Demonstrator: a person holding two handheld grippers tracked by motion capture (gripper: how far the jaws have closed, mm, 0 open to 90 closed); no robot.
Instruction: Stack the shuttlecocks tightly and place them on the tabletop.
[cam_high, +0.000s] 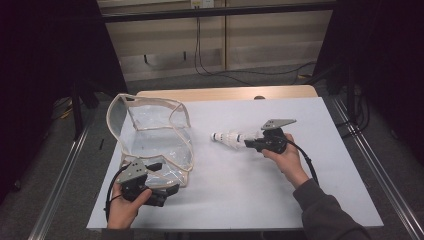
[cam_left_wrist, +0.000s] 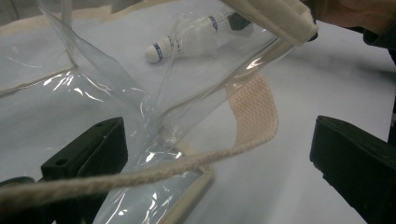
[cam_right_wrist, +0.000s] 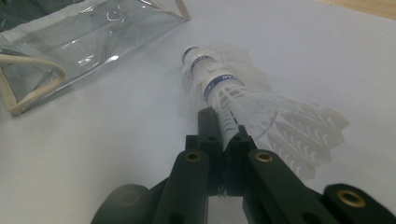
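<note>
One clear bag left of shuttlecocks, apart

This looks like a lab or recording rig rather than a home. The surface is a plain white board on a metal frame, hemmed by black curtains. Loose cables trail across grey carpet below a bare panelled wall.
</note>
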